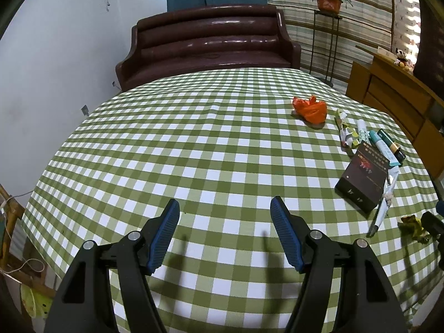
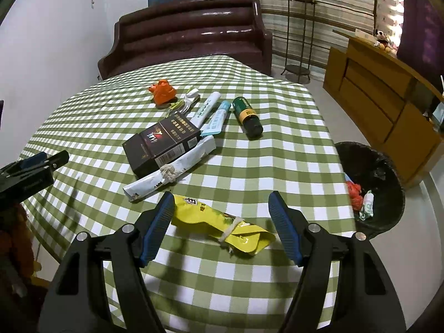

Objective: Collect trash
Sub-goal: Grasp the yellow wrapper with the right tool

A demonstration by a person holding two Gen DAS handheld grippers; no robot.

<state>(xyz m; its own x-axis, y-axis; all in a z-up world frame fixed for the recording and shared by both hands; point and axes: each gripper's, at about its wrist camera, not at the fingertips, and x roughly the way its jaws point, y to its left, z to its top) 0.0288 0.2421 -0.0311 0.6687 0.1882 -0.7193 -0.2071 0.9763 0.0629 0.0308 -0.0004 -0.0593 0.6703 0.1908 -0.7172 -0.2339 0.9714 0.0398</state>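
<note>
A yellow wrapper (image 2: 222, 226) tied with a white band lies on the checked tablecloth between the open fingers of my right gripper (image 2: 221, 204), which is empty. Behind it lie a rolled white wrapper (image 2: 172, 170), a dark box (image 2: 162, 143), two tubes (image 2: 215, 116), a green bottle (image 2: 247, 116) and an orange bag (image 2: 162, 91). My left gripper (image 1: 224, 211) is open and empty over bare cloth; the box (image 1: 363, 177) and orange bag (image 1: 310, 108) lie to its right.
A black bin (image 2: 371, 188) with some trash inside stands on the floor past the table's right edge (image 2: 337, 149). A brown sofa (image 2: 188, 32) stands behind the table. A wooden cabinet (image 2: 383, 105) stands at the right.
</note>
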